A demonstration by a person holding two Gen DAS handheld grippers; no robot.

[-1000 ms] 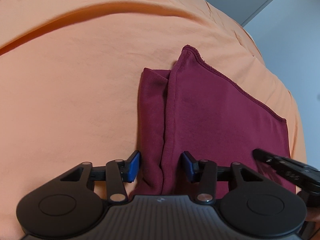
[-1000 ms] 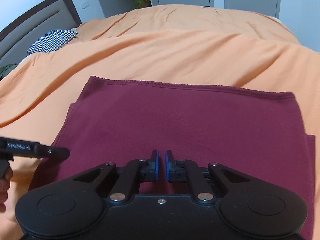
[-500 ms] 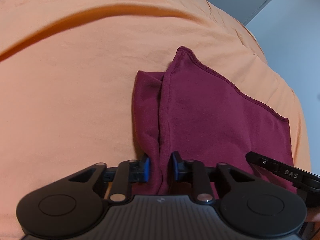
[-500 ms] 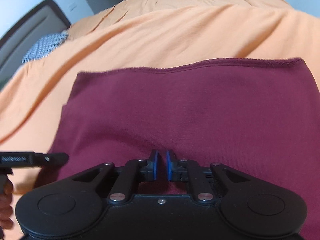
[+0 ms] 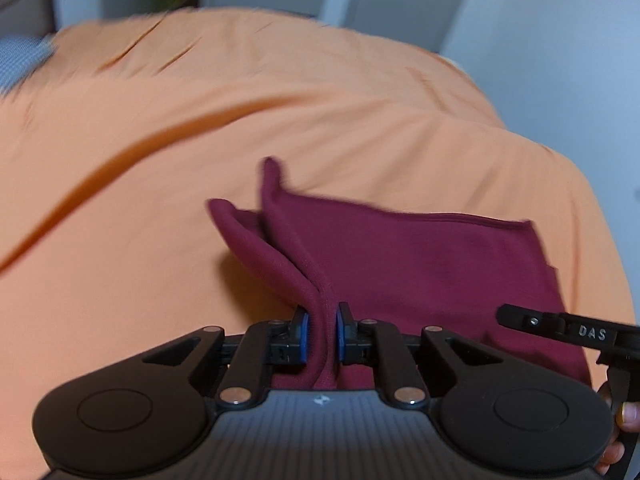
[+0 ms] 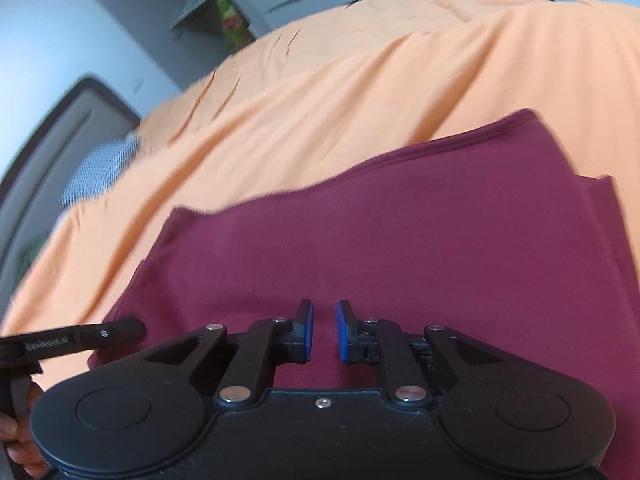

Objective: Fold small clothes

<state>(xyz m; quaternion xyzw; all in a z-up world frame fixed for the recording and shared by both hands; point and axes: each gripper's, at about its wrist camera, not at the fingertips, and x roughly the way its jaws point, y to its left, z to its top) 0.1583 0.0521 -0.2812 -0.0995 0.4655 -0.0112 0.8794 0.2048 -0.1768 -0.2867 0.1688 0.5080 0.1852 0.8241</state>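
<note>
The soft, limp garment [image 5: 420,264] is pinched at its edge by the closing left gripper [image 5: 320,332], while the right gripper [image 6: 323,330] is opening, with cloth in the gap between its jaws but apparently unpressed.

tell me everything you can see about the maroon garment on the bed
The maroon garment is a soft knit piece with stitched hems, folded into a rough rectangle on the orange bedspread. Its left edge is bunched and lifted off the bed between the closing jaws of the left gripper. The right gripper shows cloth behind its opening jaws; any grip is unclear.

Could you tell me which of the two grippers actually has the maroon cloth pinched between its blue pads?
The left gripper: a raised fold of the maroon cloth passes between its closing pads. The right gripper shows an empty gap, opening above flat fabric.
</note>
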